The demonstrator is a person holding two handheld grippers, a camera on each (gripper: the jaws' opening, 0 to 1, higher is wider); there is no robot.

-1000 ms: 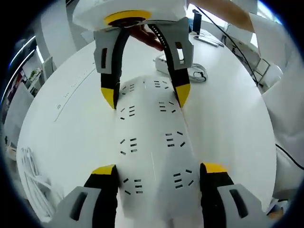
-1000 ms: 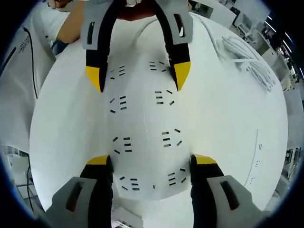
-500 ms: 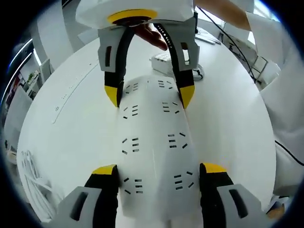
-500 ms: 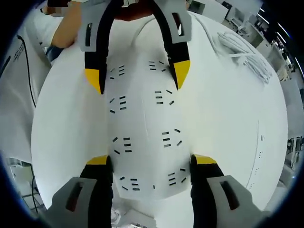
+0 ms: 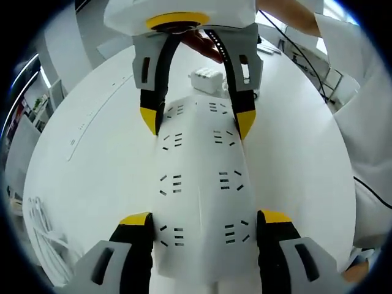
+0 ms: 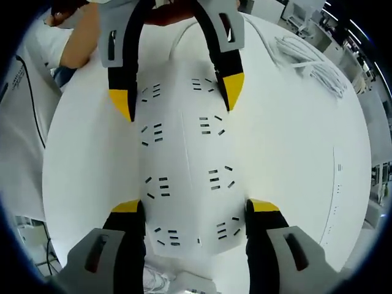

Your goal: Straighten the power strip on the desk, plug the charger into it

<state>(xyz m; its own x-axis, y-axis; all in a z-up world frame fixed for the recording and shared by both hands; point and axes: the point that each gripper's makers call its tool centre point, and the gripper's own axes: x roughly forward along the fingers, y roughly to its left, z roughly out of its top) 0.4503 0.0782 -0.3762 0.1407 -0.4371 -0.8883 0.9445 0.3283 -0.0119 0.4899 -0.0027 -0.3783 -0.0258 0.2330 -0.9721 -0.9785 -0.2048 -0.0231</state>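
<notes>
Left tool [image 5: 205, 223] and right tool [image 6: 197, 214], jaws clamping power strip [image 5: 199, 184] ends

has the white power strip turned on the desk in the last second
Yes. In the left gripper view the white power strip has swung its far end toward the white charger block, judged against the desk's printed line.

A round white tabletop [image 5: 92, 159] spreads across the left gripper view, with a faint grey printed line [image 5: 98, 116] curving across it at about ten o'clock. A loose bundle of white cable [image 5: 37, 229] lies near its edge at eight o'clock. Thin black cables [image 5: 300, 58] trail off at one o'clock. In the right gripper view, a coil of white cable [image 6: 309, 64] rests on the white surface at two o'clock, and small grey printed marks [image 6: 337, 196] sit at four o'clock.
</notes>
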